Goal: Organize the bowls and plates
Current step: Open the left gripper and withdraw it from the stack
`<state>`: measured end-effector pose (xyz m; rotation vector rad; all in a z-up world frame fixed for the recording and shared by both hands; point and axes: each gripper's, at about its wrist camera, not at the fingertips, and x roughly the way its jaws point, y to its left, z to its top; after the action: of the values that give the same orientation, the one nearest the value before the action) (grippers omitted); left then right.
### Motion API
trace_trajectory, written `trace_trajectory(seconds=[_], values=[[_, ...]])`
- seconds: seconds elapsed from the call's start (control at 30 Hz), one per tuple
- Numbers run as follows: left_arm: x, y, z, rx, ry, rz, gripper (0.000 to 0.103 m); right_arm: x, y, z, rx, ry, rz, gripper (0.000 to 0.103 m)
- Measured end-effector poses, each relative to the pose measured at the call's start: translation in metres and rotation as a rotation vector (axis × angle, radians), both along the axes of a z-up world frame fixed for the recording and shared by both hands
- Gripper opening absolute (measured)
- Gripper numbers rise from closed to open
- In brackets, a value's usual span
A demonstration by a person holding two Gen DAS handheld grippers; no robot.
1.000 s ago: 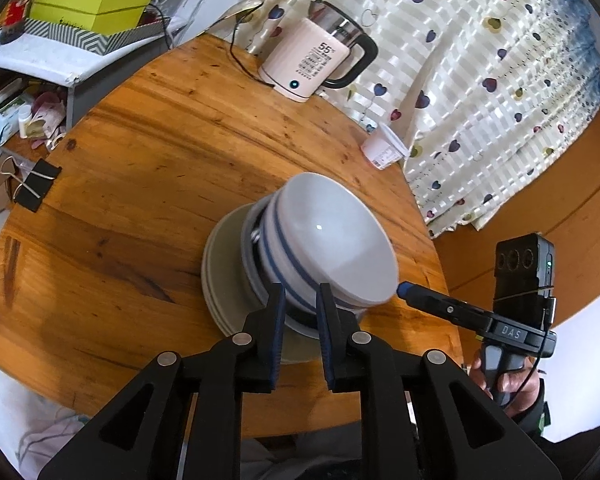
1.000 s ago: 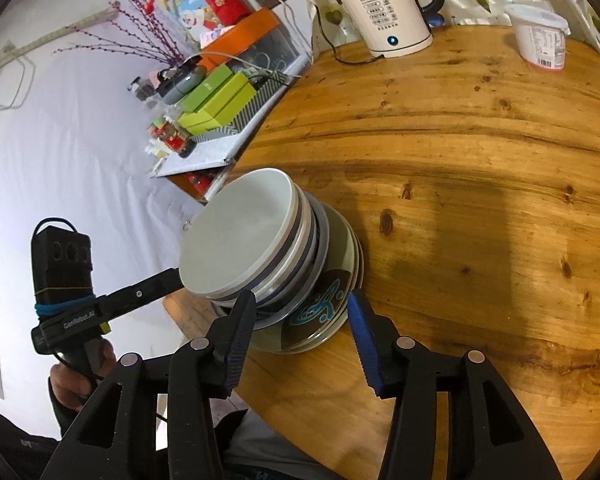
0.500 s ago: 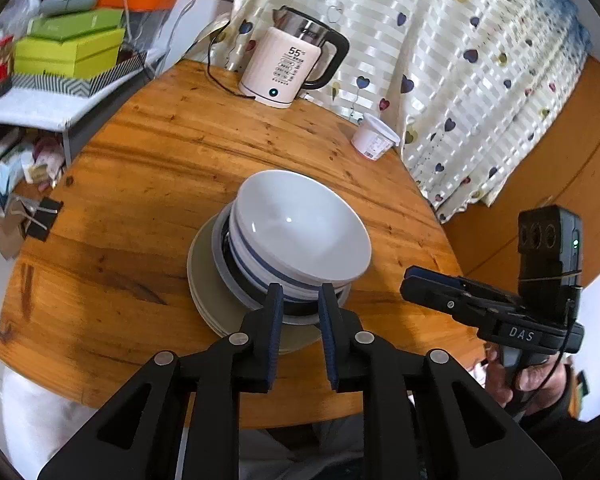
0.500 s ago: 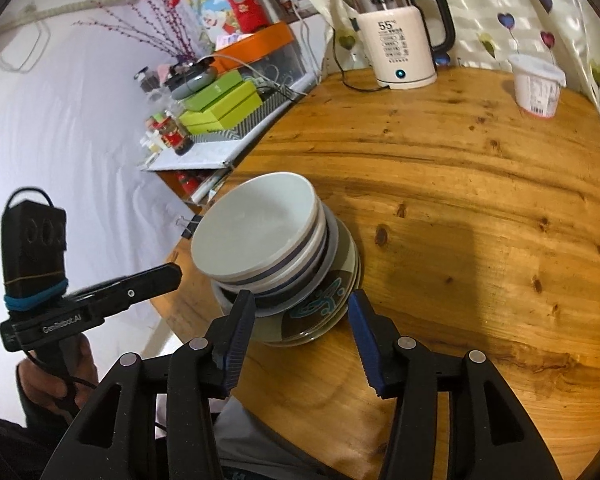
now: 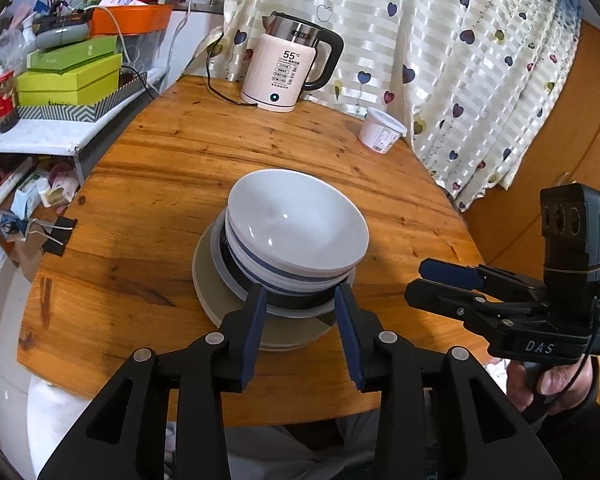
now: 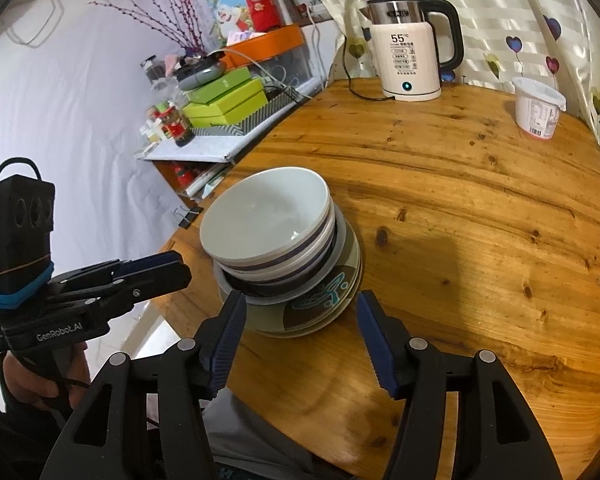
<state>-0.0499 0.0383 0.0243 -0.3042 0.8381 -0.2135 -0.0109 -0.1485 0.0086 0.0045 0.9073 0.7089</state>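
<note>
The stack of bowls and plates [image 5: 292,256] sits near the front edge of the round wooden table [image 5: 148,208], white bowl [image 6: 264,216] on top. The left gripper [image 5: 300,312] at 6 o'clock has just been opening, jaws apart with nothing gripped. Same for the right gripper [image 6: 298,320], hovering wide and empty. Kettle [image 5: 284,72] sits at 12 o'clock.

a white ceramic bowl with a blue band [image 5: 296,228] sits upright, empty, nested atop other striped bowls [image 6: 284,270]. these rest on a stack of plates, the lower olive-grey plate with a teal swirl pattern [image 6: 324,300], near the round wooden table's [image 5: 160,184] front edge.
</note>
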Motion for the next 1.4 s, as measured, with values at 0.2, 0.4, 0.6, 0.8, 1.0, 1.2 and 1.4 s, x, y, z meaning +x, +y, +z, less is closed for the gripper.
trace_trajectory(seconds=[0.2, 0.4, 0.6, 0.8, 1.0, 1.2, 1.4], values=[[-0.004, -0.008, 0.001, 0.039, -0.004, 0.003, 0.039, -0.003, 0.001, 0.000, -0.004, -0.010, 0.008, 0.058], [-0.007, -0.015, 0.000, 0.087, 0.000, 0.018, 0.039, -0.003, 0.001, 0.000, -0.007, -0.013, 0.008, 0.058], [-0.008, -0.020, -0.003, 0.124, 0.009, 0.040, 0.039, -0.008, 0.001, 0.002, -0.034, -0.038, 0.015, 0.058], [-0.009, -0.023, -0.004, 0.143, 0.009, 0.061, 0.039, -0.014, 0.004, 0.001, -0.057, -0.058, 0.017, 0.058], [-0.007, -0.022, -0.007, 0.141, 0.025, 0.080, 0.039, -0.013, 0.004, -0.001, -0.070, -0.065, 0.013, 0.059], [-0.006, -0.023, -0.012, 0.198, 0.034, 0.117, 0.039, -0.014, 0.006, -0.005, -0.083, -0.066, 0.018, 0.059], [-0.004, -0.019, -0.019, 0.182, 0.053, 0.119, 0.039, -0.014, 0.011, -0.010, -0.101, -0.063, 0.030, 0.059]])
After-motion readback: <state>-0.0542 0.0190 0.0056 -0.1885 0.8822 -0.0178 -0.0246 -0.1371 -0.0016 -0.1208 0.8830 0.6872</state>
